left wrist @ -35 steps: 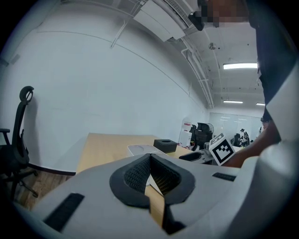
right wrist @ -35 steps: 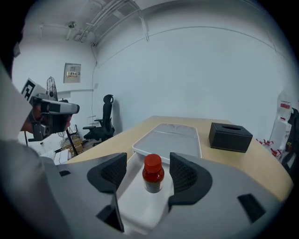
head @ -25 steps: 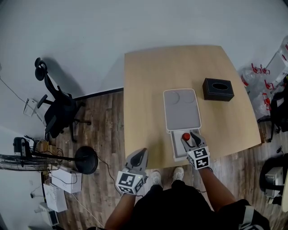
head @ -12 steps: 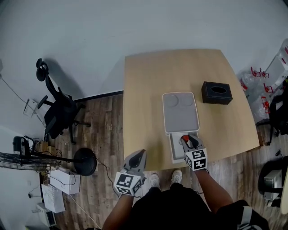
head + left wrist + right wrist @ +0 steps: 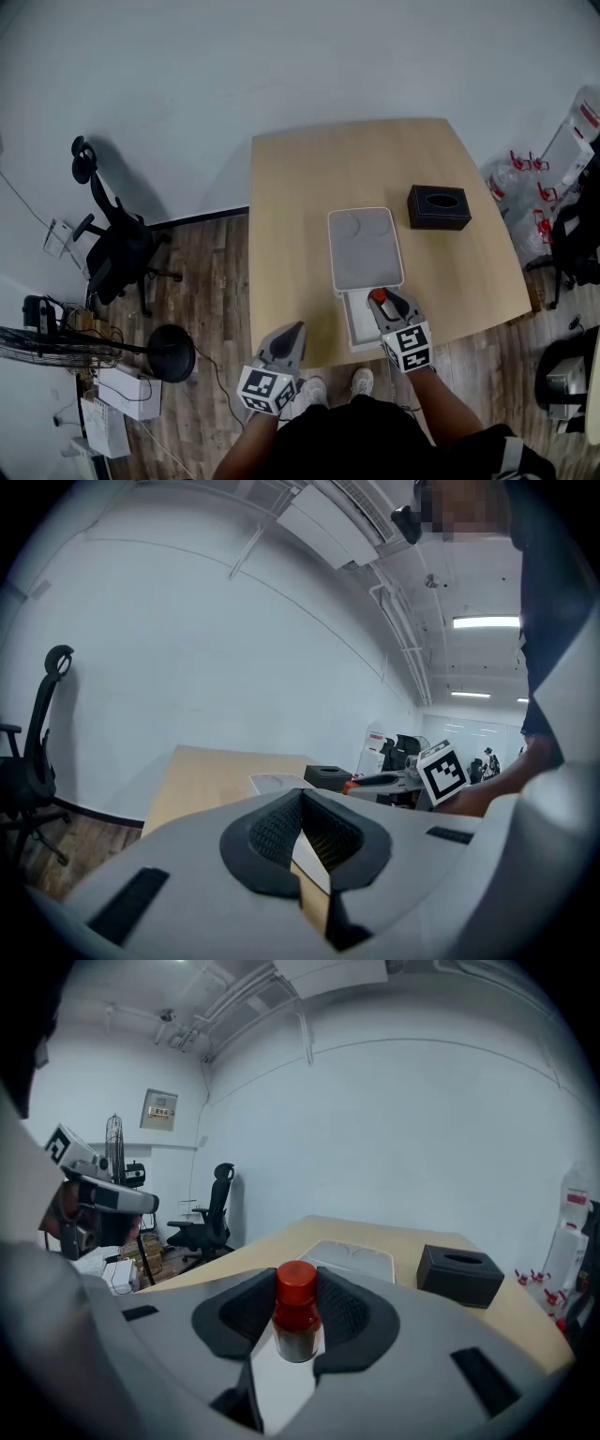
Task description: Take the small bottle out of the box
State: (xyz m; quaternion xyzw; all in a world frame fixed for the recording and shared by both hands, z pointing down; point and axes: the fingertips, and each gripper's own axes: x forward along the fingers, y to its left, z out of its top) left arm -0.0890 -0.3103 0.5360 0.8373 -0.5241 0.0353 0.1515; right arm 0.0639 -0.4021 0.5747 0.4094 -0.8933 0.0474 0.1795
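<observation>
A small dark bottle with a red cap (image 5: 297,1321) stands upright between the pads of my right gripper (image 5: 297,1309), which is shut on it. In the head view the red-capped bottle (image 5: 377,296) and right gripper (image 5: 385,303) are over the open white box (image 5: 353,323) at the table's near edge. The box's grey lid (image 5: 364,248) lies just beyond it. My left gripper (image 5: 292,335) hangs off the table's near left edge, shut and holding nothing (image 5: 302,803).
A black tissue box (image 5: 438,207) sits on the wooden table (image 5: 300,178) to the right of the lid. On the floor to the left stand an office chair (image 5: 112,246) and a fan (image 5: 89,345). Bags (image 5: 525,178) lie at the right.
My right gripper's jaws have closed on the bottle in the box and drawn slightly towards me. The left gripper has stayed by the table's edge.
</observation>
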